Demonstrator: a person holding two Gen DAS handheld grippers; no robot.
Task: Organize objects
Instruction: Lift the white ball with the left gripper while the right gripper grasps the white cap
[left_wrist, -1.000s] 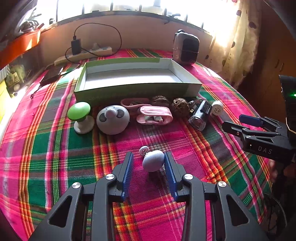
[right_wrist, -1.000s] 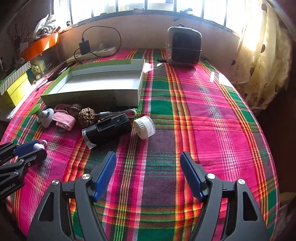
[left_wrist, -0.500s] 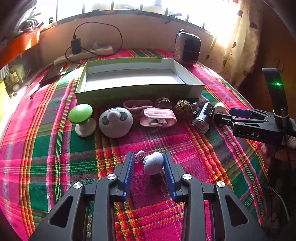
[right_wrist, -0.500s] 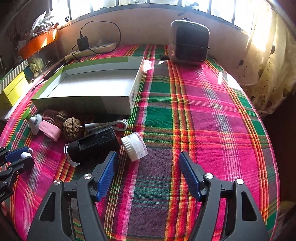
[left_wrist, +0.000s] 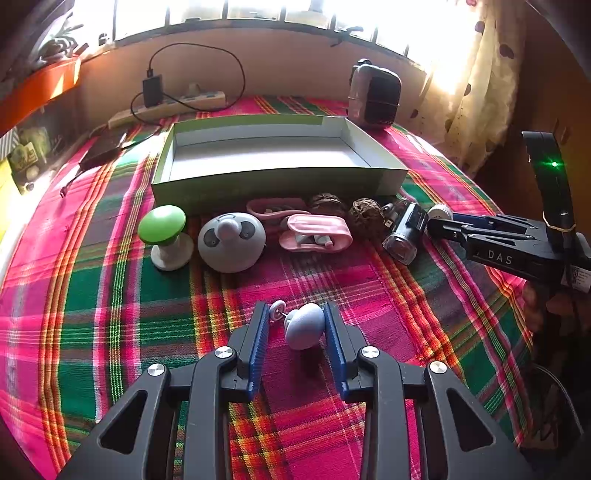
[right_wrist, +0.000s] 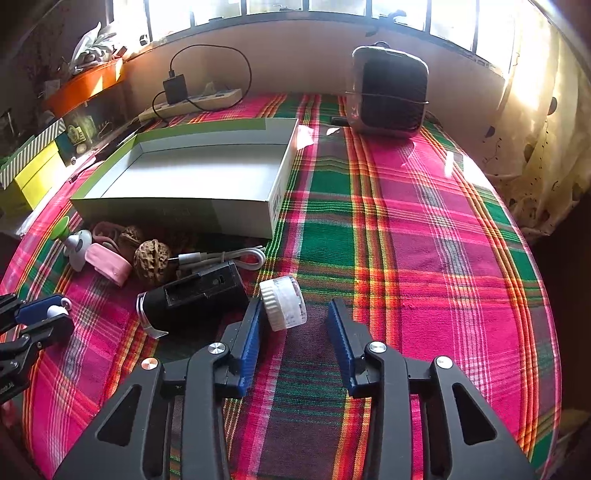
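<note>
Home: plaid tablecloth (right_wrist: 406, 229), curtained window (left_wrist: 476, 74)

Open green-sided box (left_wrist: 280, 177) sits toward the plaid cloth's far edge, its white floor bare. Along its near wall runs a row — green mushroom toy (left_wrist: 164, 236), grey panda dome (left_wrist: 231, 242), pink cases (left_wrist: 316, 232), two walnuts (left_wrist: 365, 216), black device (left_wrist: 404, 234), white capped bottle (right_wrist: 283, 303) lying on its side. Nearer the front edge — pale blue egg-shaped piece (left_wrist: 303, 330).
</note>
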